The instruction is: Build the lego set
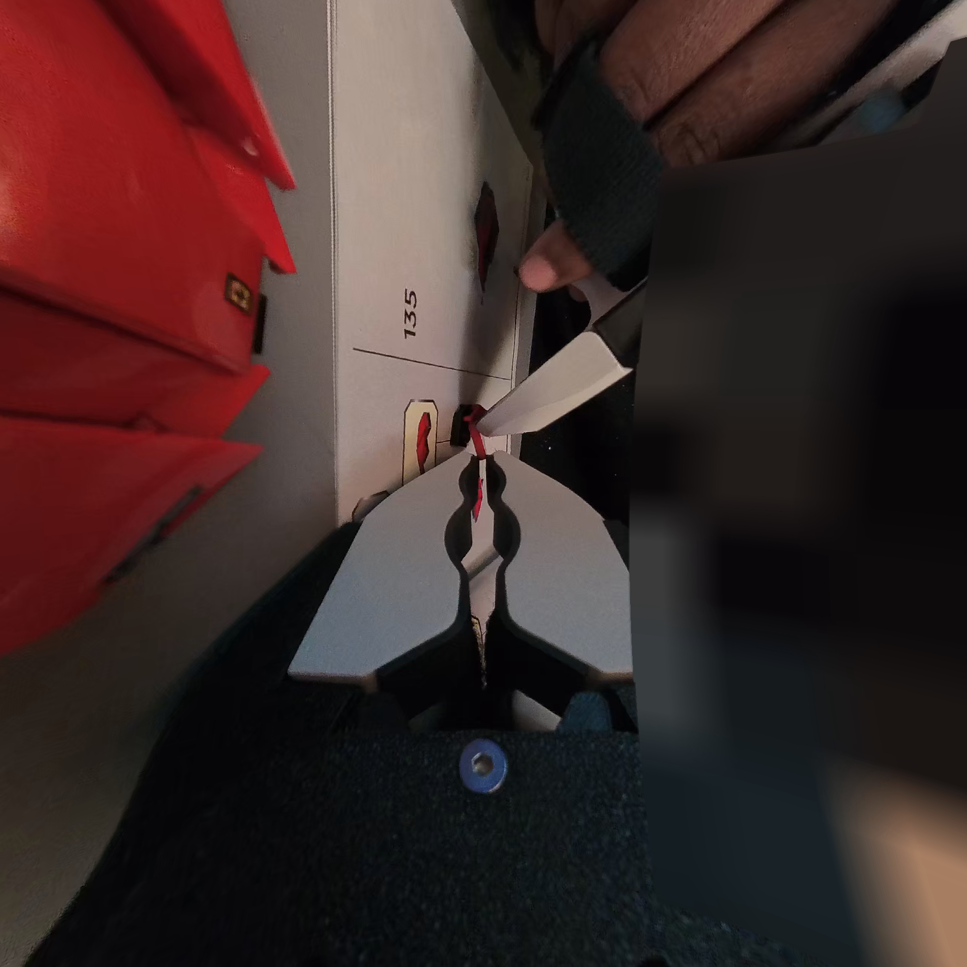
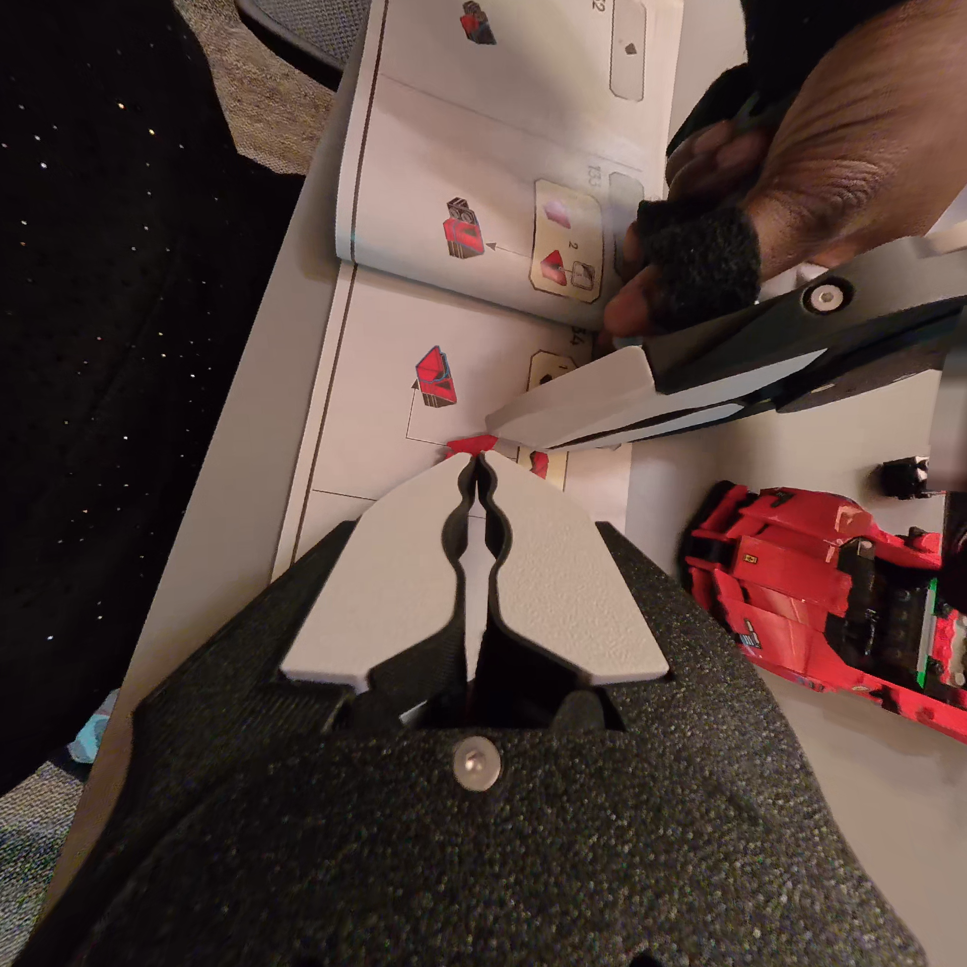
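Observation:
A small red lego piece (image 1: 475,437) hangs just above the open instruction booklet (image 1: 408,209), with a black bit on its left side. My left gripper (image 1: 484,459) is shut on its near end. My right gripper (image 1: 489,425) comes in from the right, and its closed tips are on the same piece. In the right wrist view the red piece (image 2: 470,443) sits at the tips of my shut right gripper (image 2: 476,456). There my left gripper (image 2: 497,423) touches it from the right, over the booklet (image 2: 445,314).
The built red lego car (image 2: 811,591) lies on the pale table (image 2: 863,785) to the right, and fills the left of the left wrist view (image 1: 131,314). A small black part (image 2: 900,479) lies beyond it. Gloved hands (image 1: 680,78) (image 2: 837,131) hold the grippers. The table edge runs along the left. Only a small space, under 4 cm, lies between the two pairs of fingers.

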Demonstrator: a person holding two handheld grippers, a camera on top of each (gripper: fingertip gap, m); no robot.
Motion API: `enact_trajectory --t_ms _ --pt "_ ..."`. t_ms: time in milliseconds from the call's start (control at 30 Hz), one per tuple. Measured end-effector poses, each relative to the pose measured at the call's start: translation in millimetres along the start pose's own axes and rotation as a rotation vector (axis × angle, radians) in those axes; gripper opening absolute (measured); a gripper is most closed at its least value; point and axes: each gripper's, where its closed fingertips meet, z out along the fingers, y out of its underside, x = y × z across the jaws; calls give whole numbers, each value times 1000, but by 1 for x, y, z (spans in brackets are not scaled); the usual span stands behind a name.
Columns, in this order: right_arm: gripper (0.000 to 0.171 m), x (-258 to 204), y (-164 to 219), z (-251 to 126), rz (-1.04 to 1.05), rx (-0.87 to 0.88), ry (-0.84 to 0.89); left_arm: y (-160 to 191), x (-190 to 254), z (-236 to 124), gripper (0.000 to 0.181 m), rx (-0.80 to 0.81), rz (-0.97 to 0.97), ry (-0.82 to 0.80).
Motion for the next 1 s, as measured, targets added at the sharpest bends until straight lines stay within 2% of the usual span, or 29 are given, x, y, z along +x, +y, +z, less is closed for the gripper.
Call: enact_trajectory --t_ms 300,733,1000 --pt "7 -2 11 -1 66 -49 -24 1 -2 -1 2 38 2 -30" --pt "3 -5 3 5 23 -19 -10 7 -2 -3 2 93 -46 -17" --pt "1 -7 -9 15 -25 3 -20 22 1 -6 2 208 -64 -4"
